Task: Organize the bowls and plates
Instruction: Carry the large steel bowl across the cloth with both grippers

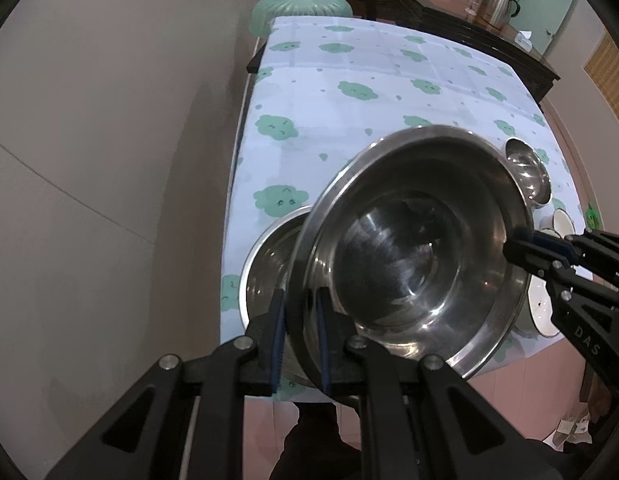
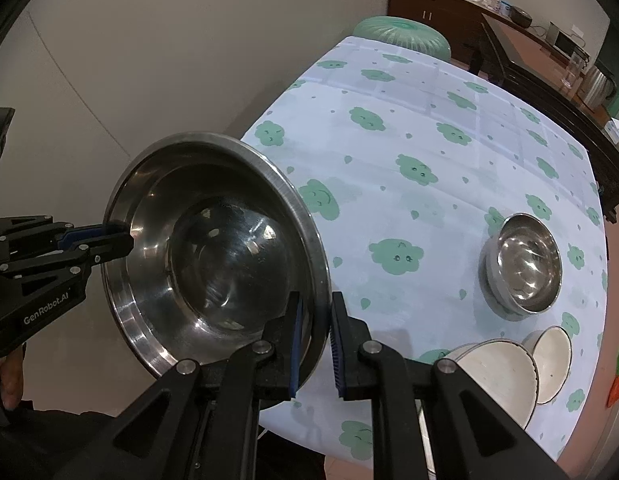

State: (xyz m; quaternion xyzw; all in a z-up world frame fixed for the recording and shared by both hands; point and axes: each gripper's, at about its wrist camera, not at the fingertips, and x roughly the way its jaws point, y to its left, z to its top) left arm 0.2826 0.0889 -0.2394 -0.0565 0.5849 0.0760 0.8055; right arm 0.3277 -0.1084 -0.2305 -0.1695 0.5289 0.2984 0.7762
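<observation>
Two grippers clamped one big steel bowl (image 1: 421, 248) by opposite rim edges, tilted, lifted above the table's near edge.
Left gripper (image 1: 299, 344) pinched the flat polished rim narrow; right gripper (image 2: 314, 344) did likewise on the far side. Second round steel bowl (image 1: 269, 272) sat under it at the table's (image 2: 429, 120) near left corner. Small shiny steel bowl (image 2: 523, 262) and two white glazed bowls (image 2: 509, 372) sat near the right edge on cloud-print cloth.
</observation>
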